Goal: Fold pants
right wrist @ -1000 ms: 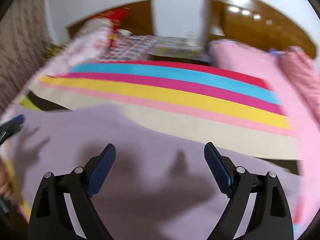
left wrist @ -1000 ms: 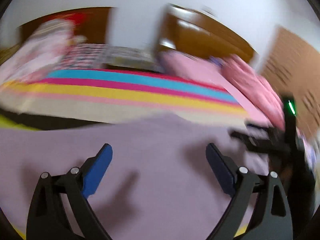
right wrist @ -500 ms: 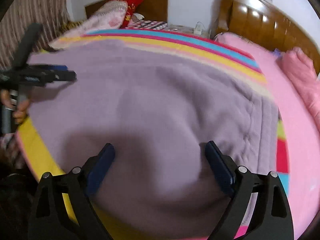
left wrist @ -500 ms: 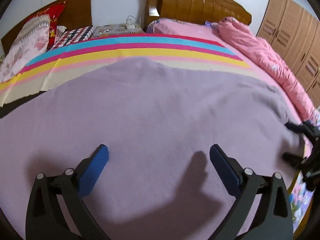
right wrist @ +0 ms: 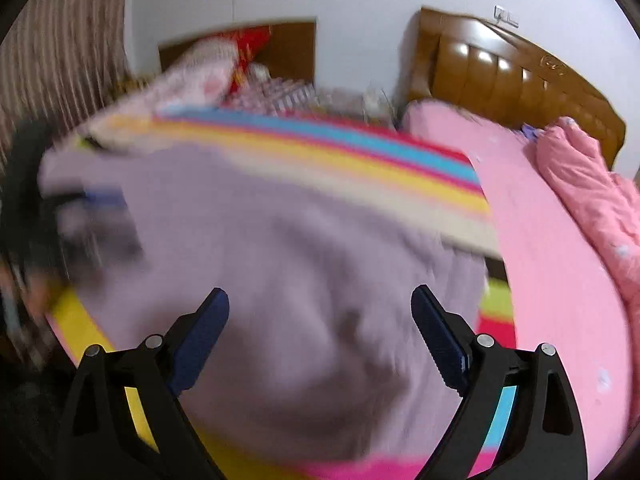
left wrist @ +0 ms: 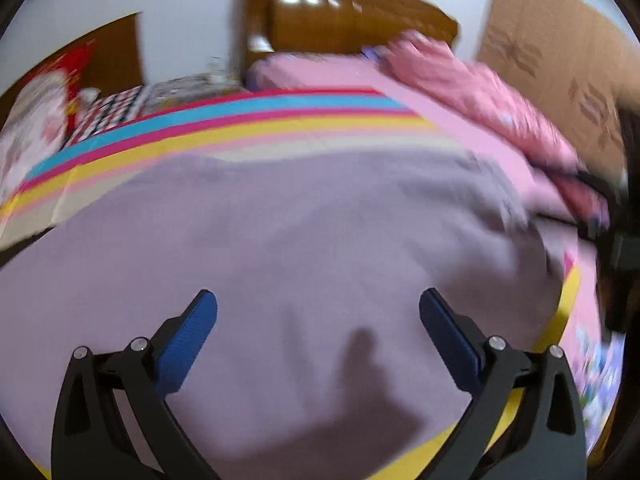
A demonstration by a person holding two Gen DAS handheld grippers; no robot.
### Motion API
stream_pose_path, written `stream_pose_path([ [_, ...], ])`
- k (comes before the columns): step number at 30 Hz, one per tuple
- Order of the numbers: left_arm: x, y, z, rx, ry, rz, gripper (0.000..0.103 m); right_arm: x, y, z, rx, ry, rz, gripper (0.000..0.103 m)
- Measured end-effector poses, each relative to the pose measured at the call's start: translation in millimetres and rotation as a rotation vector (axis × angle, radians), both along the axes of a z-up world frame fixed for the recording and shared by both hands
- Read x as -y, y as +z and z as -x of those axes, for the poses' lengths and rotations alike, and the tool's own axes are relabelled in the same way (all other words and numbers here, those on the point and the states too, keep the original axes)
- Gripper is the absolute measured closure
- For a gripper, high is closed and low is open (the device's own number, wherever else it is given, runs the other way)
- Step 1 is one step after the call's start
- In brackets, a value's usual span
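Note:
The lilac fleece pants (left wrist: pixel 304 232) lie spread flat on the striped bed sheet (left wrist: pixel 240 120). They also show in the right wrist view (right wrist: pixel 280 248). My left gripper (left wrist: pixel 318 312) is open and empty, above the near part of the pants. My right gripper (right wrist: pixel 320 308) is open and empty, above the pants near their right edge. The right gripper shows blurred at the right edge of the left wrist view (left wrist: pixel 608 216). The left gripper shows blurred at the left of the right wrist view (right wrist: pixel 60 208). Both views are motion-blurred.
A pink sheet (right wrist: pixel 532 240) and a bunched pink quilt (right wrist: pixel 596 192) lie to the right. Pillows (right wrist: pixel 200 76) sit at the far left by a wooden headboard (right wrist: pixel 516 80). A wardrobe (left wrist: pixel 560 64) stands at the far right.
Both grippers have shifted over the pants and both views are now blurred. The jaws stay open and empty. The pants still lie flat.

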State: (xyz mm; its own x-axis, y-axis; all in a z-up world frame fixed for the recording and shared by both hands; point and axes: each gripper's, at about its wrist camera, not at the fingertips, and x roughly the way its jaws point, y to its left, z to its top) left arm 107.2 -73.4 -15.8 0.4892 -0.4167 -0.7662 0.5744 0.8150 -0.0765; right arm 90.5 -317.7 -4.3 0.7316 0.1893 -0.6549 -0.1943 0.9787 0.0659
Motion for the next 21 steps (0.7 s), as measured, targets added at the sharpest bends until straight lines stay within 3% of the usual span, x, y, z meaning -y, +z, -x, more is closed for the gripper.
stream_pose_path([
  [3,17,-25,6,-0.074,-0.046,-0.045,0.002,6,-16,-54,-0.153,0.024,-0.137,0.011],
  [4,20,-27,13,-0.02,-0.048,-0.066,0.002,8,-22,-67,-0.195,0.026,-0.182,0.011],
  [5,21,-28,15,-0.026,-0.046,-0.073,0.002,11,-35,-85,-0.262,0.032,-0.232,0.011],
  [7,19,-30,11,-0.043,-0.049,-0.055,0.002,14,-54,-105,-0.352,-0.014,-0.158,0.011],
  [9,17,-31,9,-0.044,-0.054,-0.046,0.002,18,-50,-105,-0.341,-0.037,-0.167,0.012],
  [11,18,-32,9,-0.039,-0.055,-0.048,0.002,23,-43,-103,-0.314,-0.165,-0.031,0.012],
  [12,18,-33,7,-0.039,-0.055,-0.048,0.002,27,-42,-103,-0.312,-0.207,-0.012,0.013],
  [13,18,-33,7,-0.039,-0.056,-0.047,0.002,31,-38,-101,-0.302,-0.209,-0.081,0.013],
  [15,20,-32,7,-0.037,-0.056,-0.046,0.002,24,-29,-100,-0.262,-0.162,-0.156,0.012],
  [17,20,-32,8,-0.035,-0.056,-0.047,0.002,6,-22,-107,-0.239,-0.101,-0.124,0.012],
  [21,19,-32,9,-0.033,-0.055,-0.049,0.002,-19,-41,-141,-0.332,-0.009,-0.098,0.012],
])
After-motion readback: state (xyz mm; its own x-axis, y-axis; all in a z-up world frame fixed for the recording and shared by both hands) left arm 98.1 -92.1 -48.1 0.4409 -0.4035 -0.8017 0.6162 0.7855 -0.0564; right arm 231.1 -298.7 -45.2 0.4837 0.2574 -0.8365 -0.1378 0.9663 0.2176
